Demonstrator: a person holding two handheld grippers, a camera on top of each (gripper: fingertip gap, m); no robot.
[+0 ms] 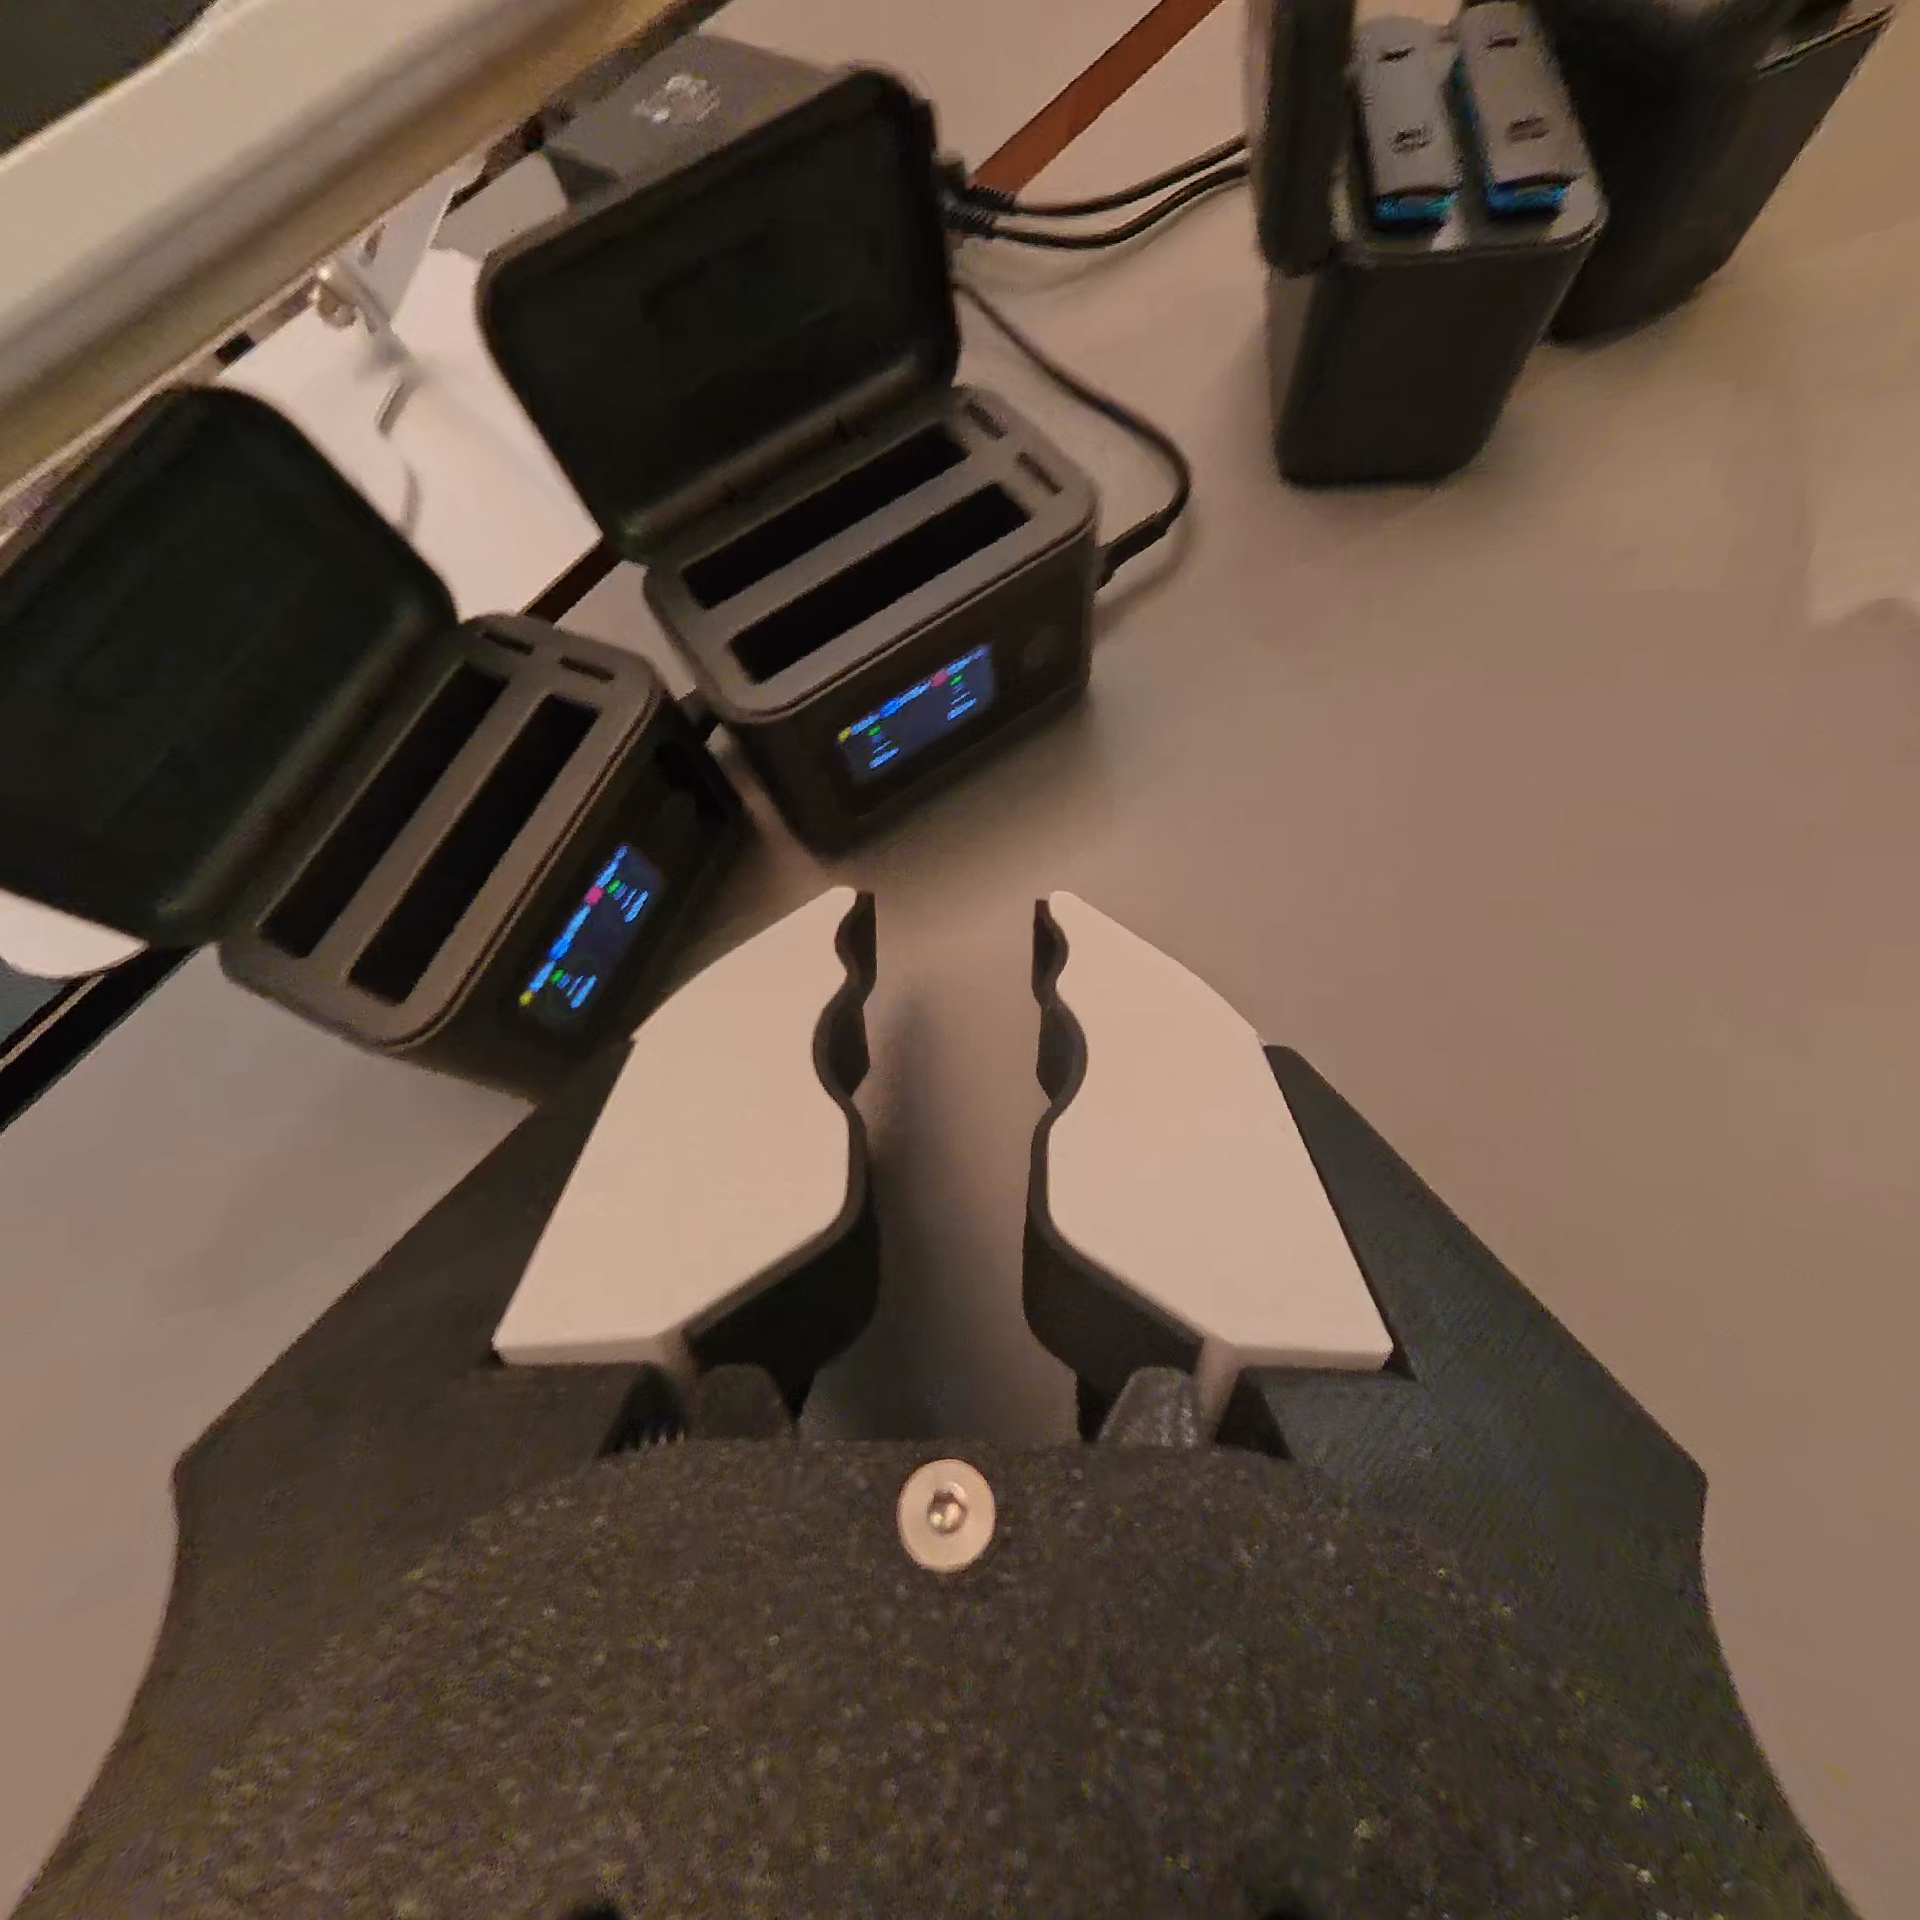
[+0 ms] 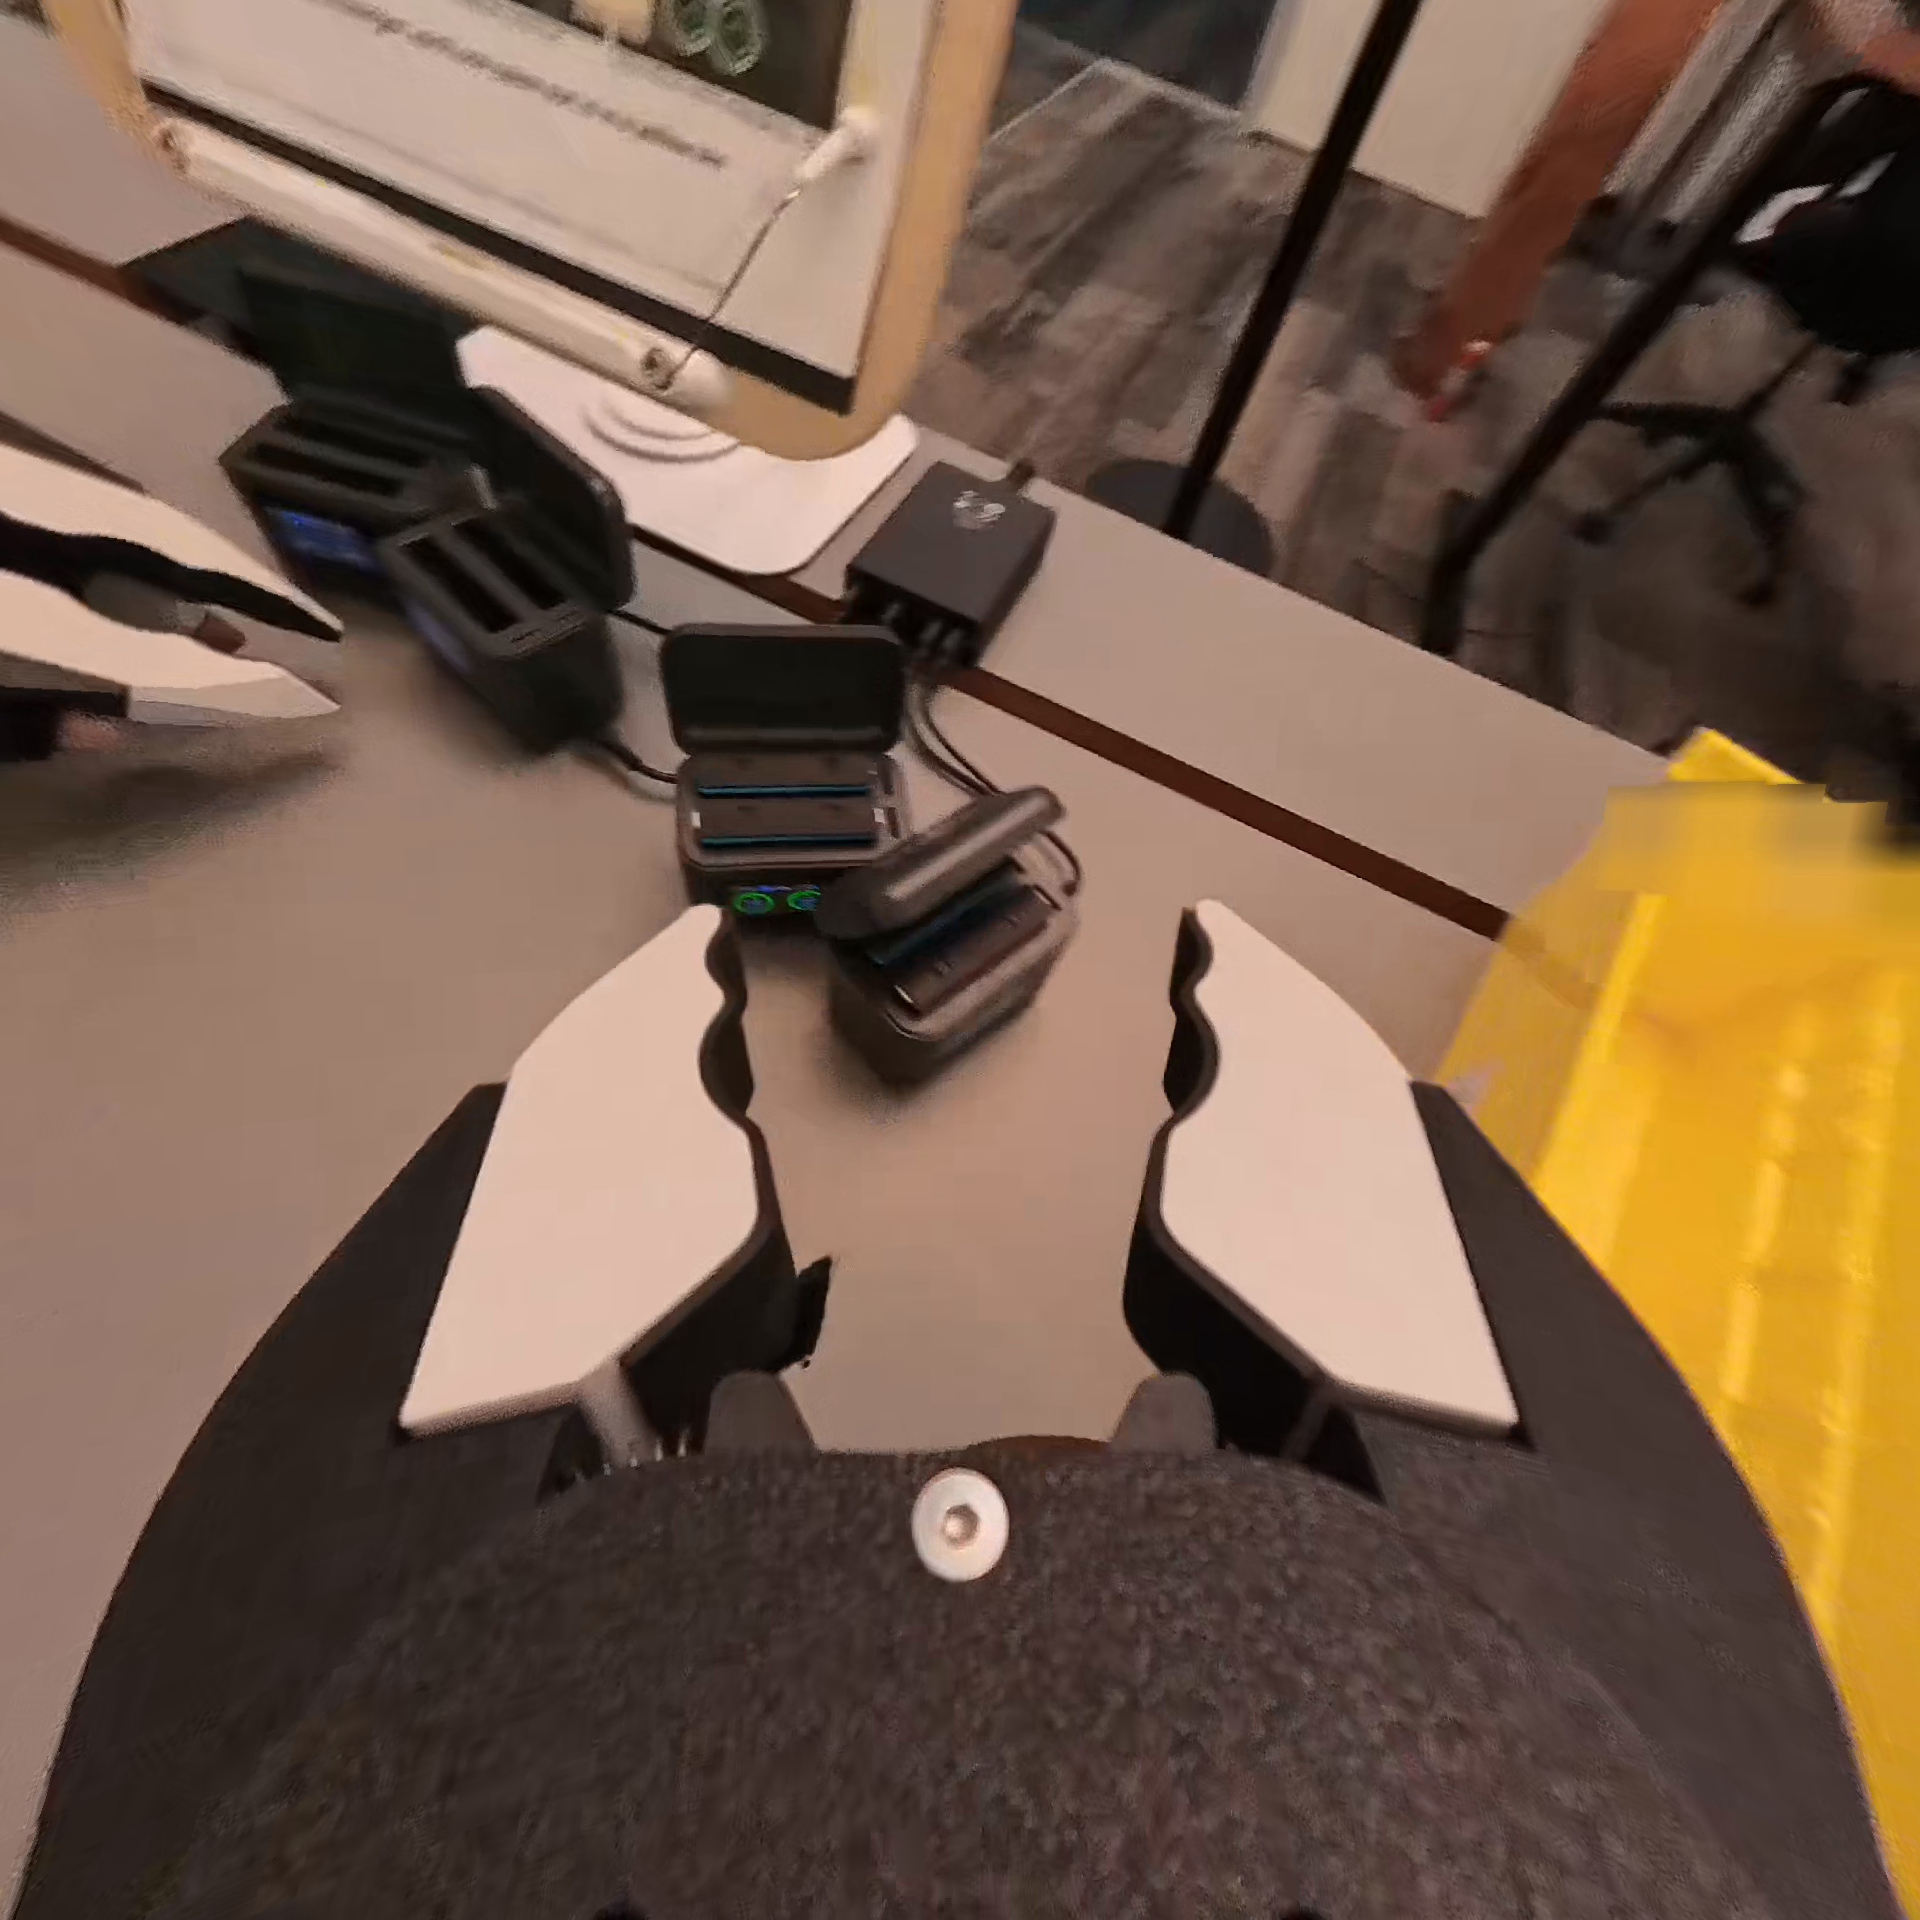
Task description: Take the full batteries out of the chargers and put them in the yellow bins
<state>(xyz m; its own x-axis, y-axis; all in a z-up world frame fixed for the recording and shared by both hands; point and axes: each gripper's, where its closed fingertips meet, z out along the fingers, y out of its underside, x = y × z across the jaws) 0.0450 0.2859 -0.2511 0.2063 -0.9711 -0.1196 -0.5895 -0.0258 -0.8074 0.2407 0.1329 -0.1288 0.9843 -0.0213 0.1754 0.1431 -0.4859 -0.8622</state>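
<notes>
Bench (image 2: 312, 1039) grey, cabled. Yellow bin (image 2: 1714, 1195) right, near right gripper (image 2: 956, 925); jaws apart, empty. 2 left chargers (image 1: 883, 634) show empty slots. Left gripper (image 1: 956, 914): jaws apart, empty. Batteries (image 2: 784, 816) sit in middle charger (image 2: 790, 831). Tilted charger (image 2: 951, 971), lid half-closed, may tip or drag cables (image 2: 956, 764) if lifted carelessly. Motion blur risks misaimed grasp.

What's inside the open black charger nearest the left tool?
The open black charger with lit screen shows two long slots, both dark with no battery top visible. The slot bottoms are in shadow, so contacts or small debris cannot be judged.
</notes>
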